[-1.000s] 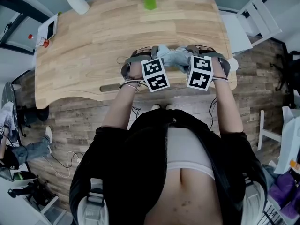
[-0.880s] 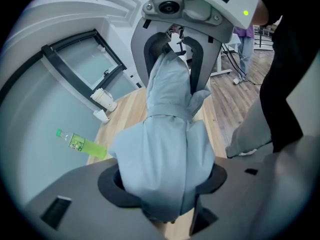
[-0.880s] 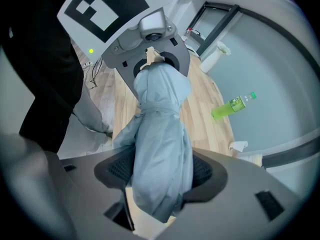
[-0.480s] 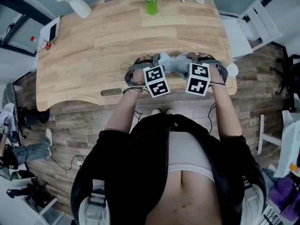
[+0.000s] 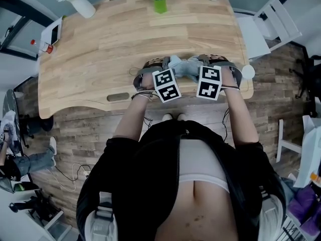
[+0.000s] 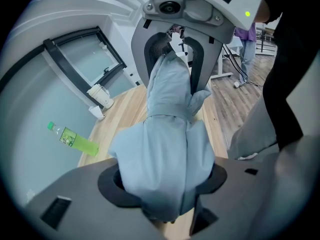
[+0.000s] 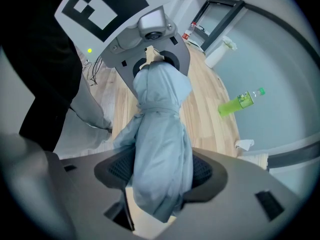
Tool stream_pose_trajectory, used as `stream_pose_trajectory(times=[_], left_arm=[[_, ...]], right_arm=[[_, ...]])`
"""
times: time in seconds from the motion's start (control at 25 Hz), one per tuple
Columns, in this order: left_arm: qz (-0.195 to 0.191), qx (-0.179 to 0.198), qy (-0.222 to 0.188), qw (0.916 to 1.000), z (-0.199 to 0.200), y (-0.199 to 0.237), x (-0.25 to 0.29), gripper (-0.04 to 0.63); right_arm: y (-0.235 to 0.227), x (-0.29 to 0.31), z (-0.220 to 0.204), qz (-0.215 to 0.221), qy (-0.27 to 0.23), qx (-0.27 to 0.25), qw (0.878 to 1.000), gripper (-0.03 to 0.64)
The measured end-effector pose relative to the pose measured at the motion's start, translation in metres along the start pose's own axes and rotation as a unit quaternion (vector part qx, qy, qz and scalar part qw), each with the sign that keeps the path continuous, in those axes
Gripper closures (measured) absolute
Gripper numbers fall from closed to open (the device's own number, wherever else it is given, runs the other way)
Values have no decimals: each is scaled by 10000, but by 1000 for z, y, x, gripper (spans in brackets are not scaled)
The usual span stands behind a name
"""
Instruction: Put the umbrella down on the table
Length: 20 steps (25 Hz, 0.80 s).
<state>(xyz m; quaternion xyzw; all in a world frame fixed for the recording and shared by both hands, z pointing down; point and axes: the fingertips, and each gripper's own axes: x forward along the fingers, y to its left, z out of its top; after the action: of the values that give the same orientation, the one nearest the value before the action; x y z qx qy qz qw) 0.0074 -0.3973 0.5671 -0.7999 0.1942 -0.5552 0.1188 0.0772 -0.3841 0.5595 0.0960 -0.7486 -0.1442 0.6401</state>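
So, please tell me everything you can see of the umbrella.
The umbrella is folded: pale blue-grey cloth, with a strap tied around its middle. The left tool and right tool are each shut on one end, holding it over the wooden table near the front edge. Whether it touches the wood is unclear.

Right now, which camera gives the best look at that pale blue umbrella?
The right gripper view: the folded umbrella fills the frame, strap visible, gripped at both ends. The left gripper view shows much the same from the other end. The head view shows only a small patch behind the marker cubes.
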Motion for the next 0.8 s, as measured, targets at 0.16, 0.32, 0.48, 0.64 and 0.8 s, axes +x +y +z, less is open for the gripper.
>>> stream_pose_trajectory(times=[0.16,0.32,0.48,0.64,0.8], left_arm=[[-49,-19,-6,10000,-1,-5,4,331],[-43,-54,-17,10000,-1,-6,6,331],[-74,-78,-24,9999,-1,-7,10,331],[-104,-104,-36,9999,0,-9,11,331],[-137,-139,-43,9998,0,-11,13,331]], right_arm=[[5,4,-1,60,4,9,10000,313],[5,6,-3,73,24,-15,10000,313],[5,9,-5,105,43,-15,9999,313],[7,10,-6,150,71,-13,9999,313],[8,12,-7,185,83,-26,9998,313]])
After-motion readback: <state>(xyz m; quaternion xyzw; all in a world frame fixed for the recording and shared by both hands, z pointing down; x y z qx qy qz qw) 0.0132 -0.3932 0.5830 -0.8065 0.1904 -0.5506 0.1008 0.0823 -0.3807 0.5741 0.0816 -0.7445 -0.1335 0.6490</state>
